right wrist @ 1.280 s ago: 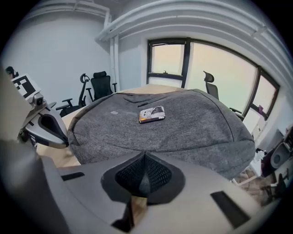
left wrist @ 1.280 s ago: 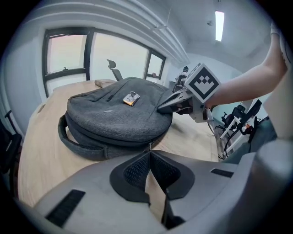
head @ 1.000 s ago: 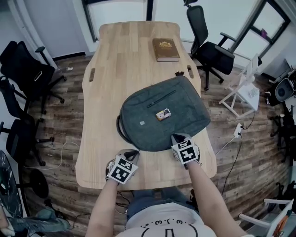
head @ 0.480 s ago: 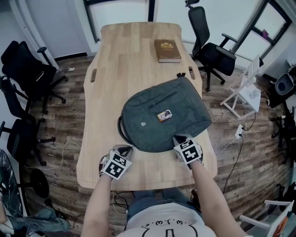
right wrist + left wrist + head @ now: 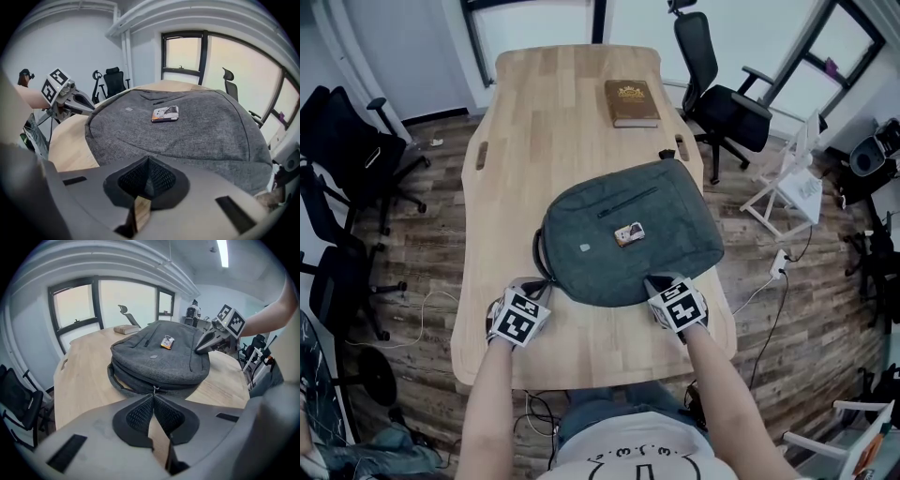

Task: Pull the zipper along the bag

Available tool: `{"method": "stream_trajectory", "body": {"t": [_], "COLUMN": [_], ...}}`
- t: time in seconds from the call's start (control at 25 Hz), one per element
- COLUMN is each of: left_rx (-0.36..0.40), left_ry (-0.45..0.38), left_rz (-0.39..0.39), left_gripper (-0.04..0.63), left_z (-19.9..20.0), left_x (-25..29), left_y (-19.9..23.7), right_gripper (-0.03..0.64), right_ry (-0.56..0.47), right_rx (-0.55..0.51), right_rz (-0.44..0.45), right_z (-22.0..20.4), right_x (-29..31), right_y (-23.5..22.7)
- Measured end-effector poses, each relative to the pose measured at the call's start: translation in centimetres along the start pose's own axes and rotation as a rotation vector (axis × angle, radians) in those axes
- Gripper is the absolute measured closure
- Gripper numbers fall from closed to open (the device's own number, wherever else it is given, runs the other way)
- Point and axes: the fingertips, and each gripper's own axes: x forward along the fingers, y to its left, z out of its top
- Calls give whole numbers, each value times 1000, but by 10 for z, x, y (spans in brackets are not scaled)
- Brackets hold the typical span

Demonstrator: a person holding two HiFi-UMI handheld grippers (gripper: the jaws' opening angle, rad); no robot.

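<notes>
Head view: the grey bag (image 5: 619, 230) lies on the worktop (image 5: 544, 112). The left gripper (image 5: 538, 287) sits at its near-left corner, the right gripper (image 5: 656, 283) at its near-right edge.

Left gripper view: the jaws are closed on the zipper pull (image 5: 154, 389), ready to drag it.

Right gripper view: the jaws are shut against the bag's near edge, likely steadying it.

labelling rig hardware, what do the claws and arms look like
The left claw and right claw are grey plastic with black mesh-textured pads; each carries a white cube with black square markers. No cables show. Forearms bare, white T-shirt.
</notes>
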Motion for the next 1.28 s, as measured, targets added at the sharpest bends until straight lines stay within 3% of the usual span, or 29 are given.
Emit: {"method": "stream_trajectory", "body": {"t": [0.16, 0.28, 0.4, 0.48, 0.56, 0.72, 0.92, 1.28], "left_rx": [-28, -31, -34, -37, -31, -29, -37, -119], "left_ry": [-2, -5, -5, -7, -5, -15, -5, -23], "left_rz": [-4, -20, -36, -56, -79, -119, -159, -182], "left_gripper": [578, 578, 578, 578, 578, 578, 578, 578], "left_z": [3, 5, 3, 3, 0, -5, 3, 32], "left_x": [0, -5, -7, -9, -11, -5, -1, 28], "left_y": [-2, -8, -16, -24, -36, -62, -96, -154], "right_gripper": [565, 565, 565, 565, 561, 565, 565, 569], "right_ry": [-50, -108, -104, -87, -67, -83, -103, -145], "right_rx": [73, 201, 407, 526, 575, 539, 459, 350], "right_rz": [-52, -243, -422, -421, -402, -427, -368, -318], "right_z": [4, -2, -26, -40, -45, -35, -6, 50], "right_x": [-13, -47, -81, -82, -73, -62, -43, -10], "right_y": [-8, -46, -88, -103, -113, -138, -174, -226]}}
